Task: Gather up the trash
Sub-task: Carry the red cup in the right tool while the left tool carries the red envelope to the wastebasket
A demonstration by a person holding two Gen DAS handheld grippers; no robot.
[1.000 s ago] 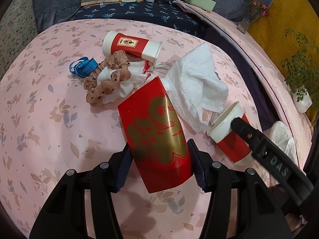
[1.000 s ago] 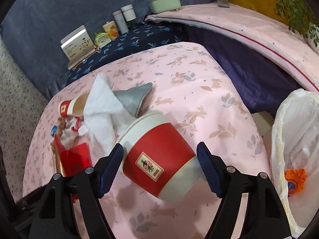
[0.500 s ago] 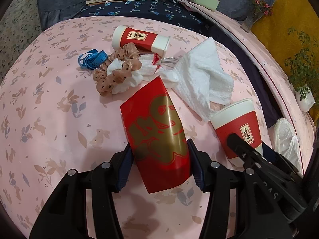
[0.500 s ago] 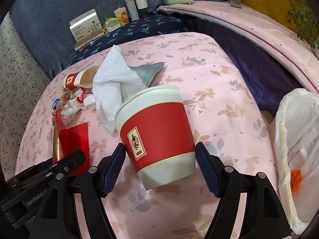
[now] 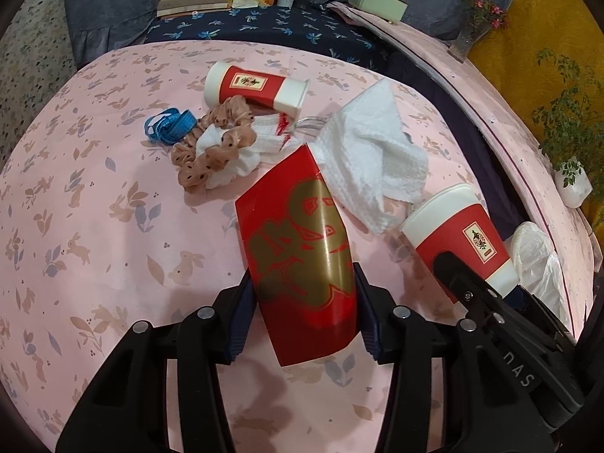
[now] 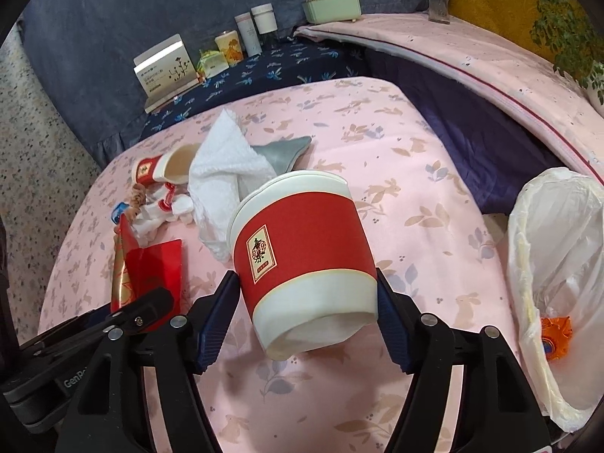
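**Both grippers closing on trash, over the pink cloth**

Left gripper (image 5: 302, 315): jaws closing, blue pads pressed on both long edges of the red-and-gold envelope (image 5: 298, 260), lower centre of the left wrist view. The envelope bows up between the pads.

Right gripper (image 6: 307, 322): jaws closing, pads against both sides of the red paper cup (image 6: 302, 256), centre of the right wrist view. Cup is tilted, rim away from the camera, base towards it. The same cup shows at right in the left view.

Left on the pink tablecloth (image 5: 94, 226), upper centre of the left view:
- second red cup (image 5: 256, 88), lying on its side
- white paper towel (image 5: 373, 158), crumpled, just beside the envelope's far end
- brown scrunchie (image 5: 211, 143), on a white cloth
- blue ribbon (image 5: 170, 126), left of the scrunchie

White bin bag (image 6: 558, 283) stands open at the right edge of the right view, an orange item inside.
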